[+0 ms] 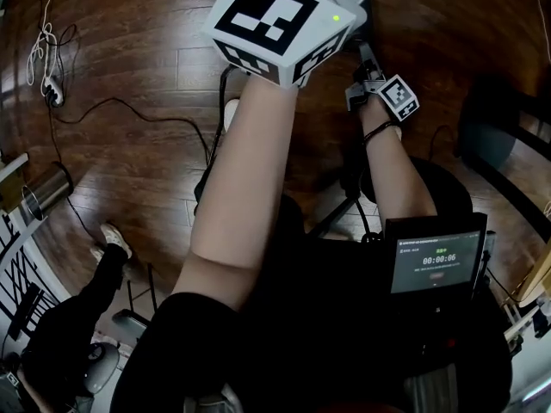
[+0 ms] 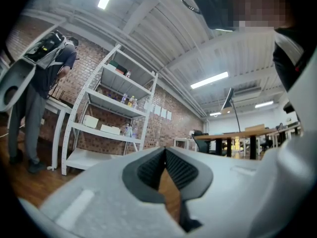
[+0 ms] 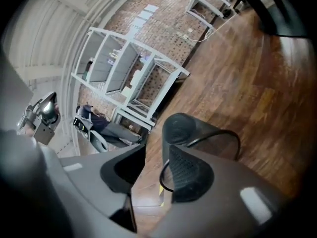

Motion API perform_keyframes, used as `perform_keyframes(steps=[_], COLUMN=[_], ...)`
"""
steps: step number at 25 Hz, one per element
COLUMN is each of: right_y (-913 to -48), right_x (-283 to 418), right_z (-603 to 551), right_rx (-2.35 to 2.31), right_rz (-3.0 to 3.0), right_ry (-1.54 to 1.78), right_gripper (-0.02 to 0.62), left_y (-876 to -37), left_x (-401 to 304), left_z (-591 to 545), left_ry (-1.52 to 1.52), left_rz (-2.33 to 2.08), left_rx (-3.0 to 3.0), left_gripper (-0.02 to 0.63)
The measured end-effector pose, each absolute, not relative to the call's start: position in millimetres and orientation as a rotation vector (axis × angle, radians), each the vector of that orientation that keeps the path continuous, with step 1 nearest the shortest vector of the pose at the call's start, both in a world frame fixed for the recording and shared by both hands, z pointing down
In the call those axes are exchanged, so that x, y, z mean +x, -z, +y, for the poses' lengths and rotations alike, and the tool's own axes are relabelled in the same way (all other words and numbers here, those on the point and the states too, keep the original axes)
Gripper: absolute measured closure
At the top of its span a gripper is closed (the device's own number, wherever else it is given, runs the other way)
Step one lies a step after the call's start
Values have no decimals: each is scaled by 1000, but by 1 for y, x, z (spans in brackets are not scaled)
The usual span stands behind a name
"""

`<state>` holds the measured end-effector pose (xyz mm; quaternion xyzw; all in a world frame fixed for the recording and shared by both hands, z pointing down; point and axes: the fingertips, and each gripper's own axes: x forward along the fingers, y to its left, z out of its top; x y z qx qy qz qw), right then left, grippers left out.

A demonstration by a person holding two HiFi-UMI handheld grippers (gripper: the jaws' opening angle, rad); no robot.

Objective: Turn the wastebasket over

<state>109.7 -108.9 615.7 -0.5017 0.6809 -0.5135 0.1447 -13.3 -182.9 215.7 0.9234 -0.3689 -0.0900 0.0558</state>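
We see a dark wooden plank floor (image 1: 129,50). On it lie 1 white power strip (image 1: 53,91) and 1 long black cable (image 1: 129,114). A shiny metal can (image 1: 45,192) is near the left edge. A black mesh wastebasket (image 3: 181,128) rests on the planks, closed end away from them. 1 white shelf rack (image 2: 106,118) stands by the brick wall.

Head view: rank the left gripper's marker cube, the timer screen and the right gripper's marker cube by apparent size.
1. Left gripper's marker cube, though it sits nearest the camera.
2. Timer screen.
3. Right gripper's marker cube.
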Motion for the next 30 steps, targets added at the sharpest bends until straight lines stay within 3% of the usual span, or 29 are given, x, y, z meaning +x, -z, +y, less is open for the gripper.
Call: perform_keyframes(steps=[20, 22, 24, 30], right_y=[-654, -651, -647, -642], right_x=[130, 138, 143, 146], right_z=[-156, -159, -164, -170], right_rx=[-1378, -1402, -1391, -1395], right_rz=[1607, 1583, 1586, 1546], right_ry=[1450, 1448, 1425, 1409], right_gripper=[405, 440, 530, 559], left_y=[-167, -166, -168, -162], left_x=[-8, -7, -7, -16], left_z=[-174, -173, -172, -176], left_ry=[342, 347, 346, 368], left_rz=[-1145, -1152, -1163, -1184], left_rx=[2766, 2759, 2755, 2737], left_gripper=[604, 604, 604, 604])
